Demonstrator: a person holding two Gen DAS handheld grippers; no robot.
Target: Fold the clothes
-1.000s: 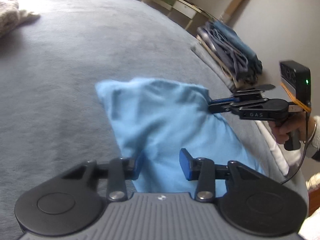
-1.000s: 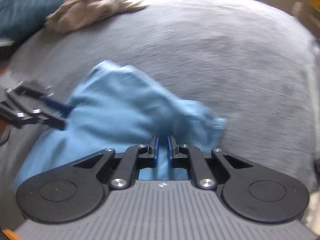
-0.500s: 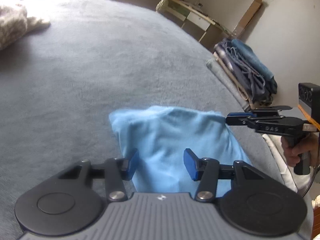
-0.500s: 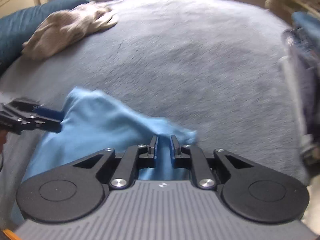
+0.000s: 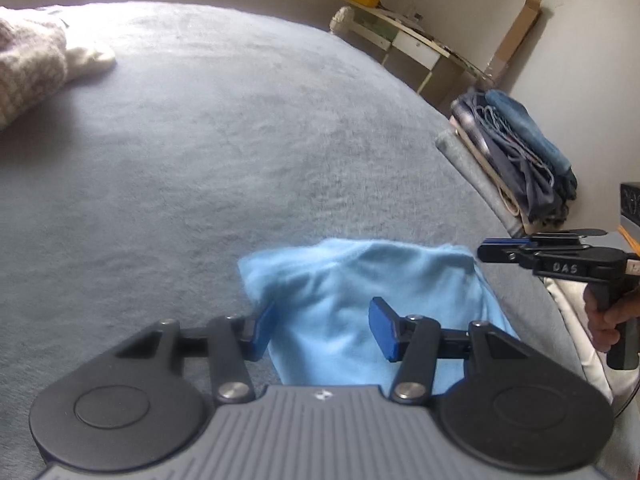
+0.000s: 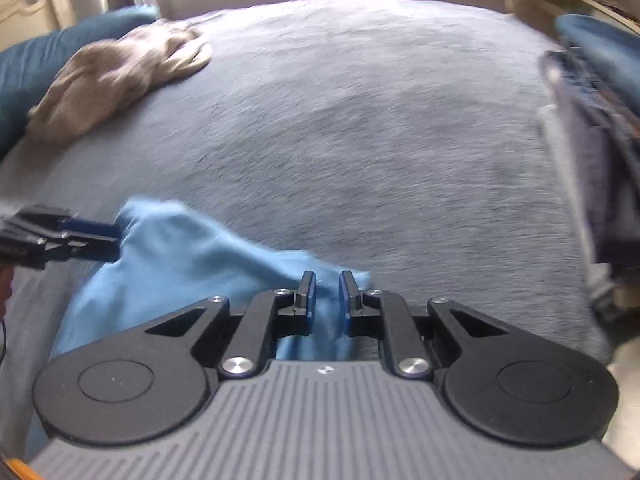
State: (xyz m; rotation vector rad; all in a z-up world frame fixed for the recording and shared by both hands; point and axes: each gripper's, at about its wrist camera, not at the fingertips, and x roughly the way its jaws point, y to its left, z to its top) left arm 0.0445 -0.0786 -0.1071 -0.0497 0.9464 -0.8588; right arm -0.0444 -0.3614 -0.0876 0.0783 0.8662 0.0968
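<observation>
**Left wrist view: blue cloth on the bed, both grippers at its near edge**

Left wrist camera, far left: a beige knitted garment [image 5: 28, 68] lies bunched on the grey bed cover [image 5: 208, 152], well apart from the work. Lower down, the left gripper [image 5: 322, 330] hangs over the near end of the light blue cloth [image 5: 360, 280], its jaws spread wide with the cloth lying between them; neither blue pad appears to press the fabric. The cloth is folded over and lies on the bed cover near the bed's right edge. At the cloth's far right corner sits the right gripper [image 5: 490, 250], seen side-on and held in a hand [image 5: 606, 320]. Further right, past the bed edge, a stack of folded dark and blue clothes [image 5: 516, 156] rests by the wall, with a pale desk [image 5: 408, 36] behind it.

Right wrist camera: the left gripper [image 6: 108, 236] touches the cloth's left corner [image 6: 168, 248]. In the middle, the right gripper [image 6: 328, 294] has its jaws set narrowly apart with a ridge of blue cloth between them; through the motion blur I cannot tell whether they pinch it.
</observation>
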